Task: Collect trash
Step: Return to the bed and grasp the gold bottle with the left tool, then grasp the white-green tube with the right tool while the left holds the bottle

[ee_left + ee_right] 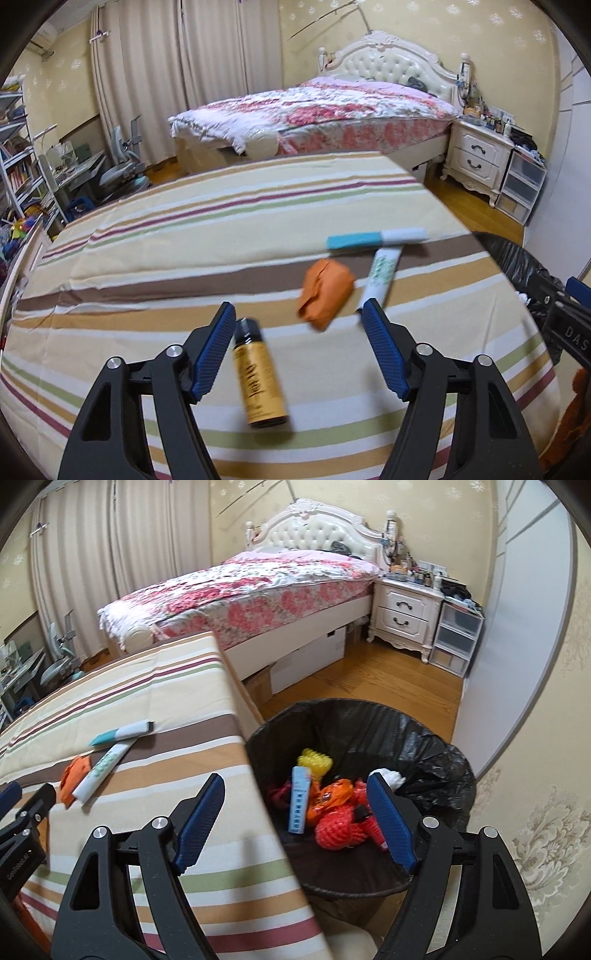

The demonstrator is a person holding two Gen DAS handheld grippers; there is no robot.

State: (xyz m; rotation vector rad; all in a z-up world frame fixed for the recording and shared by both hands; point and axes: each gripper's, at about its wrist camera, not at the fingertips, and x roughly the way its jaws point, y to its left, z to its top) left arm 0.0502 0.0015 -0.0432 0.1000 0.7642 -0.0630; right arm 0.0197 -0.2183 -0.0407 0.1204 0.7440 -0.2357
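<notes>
Item: amber spray bottle [258,376], lying on the striped tablecloth [184,258] between my left gripper [298,314]'s parted pads, not pinched. I centre on its body, then close squarely. Right gripper [295,784] gapes empty above the lined trash bin [424,746].

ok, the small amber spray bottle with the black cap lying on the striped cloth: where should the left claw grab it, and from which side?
Grip the amber spray bottle across its round body, mid-length, coming down from above. It lies flat on the striped cloth, cap pointing away, already between the open left claw fingers, so the pads meet its curved sides squarely. Avoid the narrow black cap.
</notes>
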